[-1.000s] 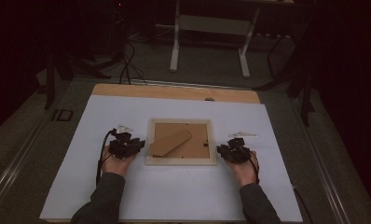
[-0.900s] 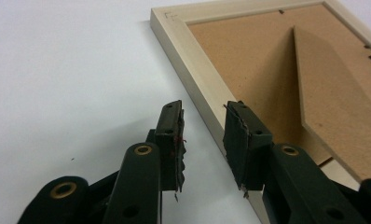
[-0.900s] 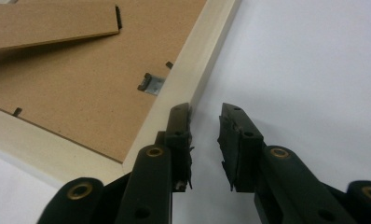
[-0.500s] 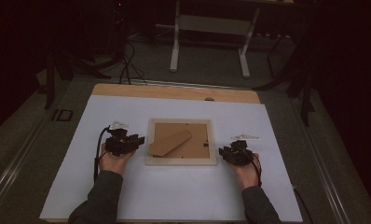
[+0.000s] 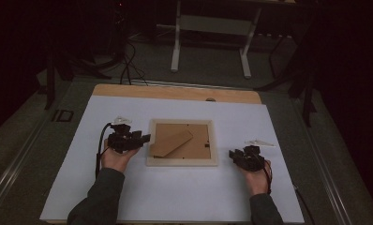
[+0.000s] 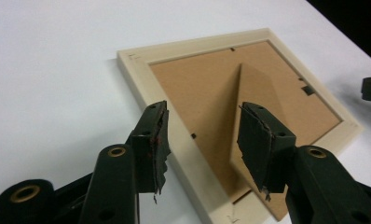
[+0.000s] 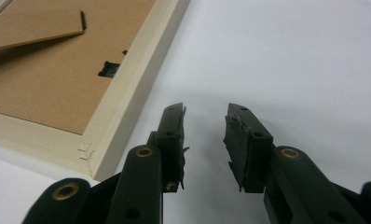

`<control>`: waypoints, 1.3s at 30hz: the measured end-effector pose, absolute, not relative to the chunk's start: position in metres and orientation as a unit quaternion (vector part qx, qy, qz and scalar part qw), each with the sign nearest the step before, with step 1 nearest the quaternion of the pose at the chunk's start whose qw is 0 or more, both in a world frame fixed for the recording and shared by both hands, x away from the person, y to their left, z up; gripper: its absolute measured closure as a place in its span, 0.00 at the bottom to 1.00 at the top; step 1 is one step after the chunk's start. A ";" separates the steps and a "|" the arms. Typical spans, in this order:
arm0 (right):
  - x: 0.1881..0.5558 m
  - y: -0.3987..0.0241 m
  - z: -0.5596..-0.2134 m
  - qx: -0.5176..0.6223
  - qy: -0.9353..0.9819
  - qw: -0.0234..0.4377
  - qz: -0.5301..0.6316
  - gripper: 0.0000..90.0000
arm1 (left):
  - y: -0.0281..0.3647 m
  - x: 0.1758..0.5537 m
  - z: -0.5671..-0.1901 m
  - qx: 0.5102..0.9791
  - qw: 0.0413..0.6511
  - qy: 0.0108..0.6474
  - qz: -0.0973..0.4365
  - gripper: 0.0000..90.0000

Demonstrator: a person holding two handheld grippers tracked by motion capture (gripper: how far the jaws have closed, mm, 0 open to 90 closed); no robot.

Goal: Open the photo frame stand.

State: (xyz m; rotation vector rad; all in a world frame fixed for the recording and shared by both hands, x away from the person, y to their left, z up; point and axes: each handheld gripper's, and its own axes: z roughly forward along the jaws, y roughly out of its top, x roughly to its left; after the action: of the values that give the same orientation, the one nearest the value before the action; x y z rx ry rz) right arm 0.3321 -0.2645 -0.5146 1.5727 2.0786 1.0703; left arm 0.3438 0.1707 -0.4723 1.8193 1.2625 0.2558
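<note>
The picture frame (image 5: 182, 143) lies face down in the middle of the white sheet (image 5: 184, 197) that covers my counter, its brown backing board up and its pale wooden border all round. The cardboard stand (image 5: 171, 142) on that backing is lifted a little at its free end, slanting across the board toward the frame's left edge.

My left gripper (image 5: 145, 138) sits at that left edge, pointing in toward the frame. Along its own view, its jaws stand wide apart and have just been opening: one black pad hangs over the pale border (image 6: 183, 154), the other over the lower corner of the stand (image 6: 249, 93). The border and the stand's corner lie in the gap between them, but neither pad presses on anything that I can see. Whether the far pad brushes the stand's edge I can't quite tell from this angle.

My right gripper (image 5: 233, 154) is off the frame's right side, just beside its lower right corner and apart from it. Its jaws have just been opening too, and nothing but bare white sheet (image 7: 286, 56) shows between them. The frame's corner joint (image 7: 86, 151) lies to the left of them in that view, with a small dark clip (image 7: 110, 68) on the backing farther in.
</note>
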 end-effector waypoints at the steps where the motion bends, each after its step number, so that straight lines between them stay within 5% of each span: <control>1: 0.331 -0.266 -0.515 0.552 0.727 0.163 0.375 0.74 | 0.169 0.344 -0.472 0.733 0.443 0.507 0.098 0.58; 24: 0.328 -0.269 -0.525 0.552 0.729 0.151 0.376 0.71 | 0.136 0.376 -0.497 0.748 0.467 0.470 -0.029 0.44; 39: 0.328 -0.270 -0.525 0.550 0.729 0.147 0.380 0.71 | 0.114 0.379 -0.510 0.786 0.426 0.447 -0.030 0.43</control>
State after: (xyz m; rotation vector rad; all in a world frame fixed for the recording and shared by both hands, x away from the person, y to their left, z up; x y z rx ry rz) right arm 0.3278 -0.2701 -0.5248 1.5818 2.0989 1.0922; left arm 0.3787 0.1136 -0.5098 1.9644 1.1162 -0.0761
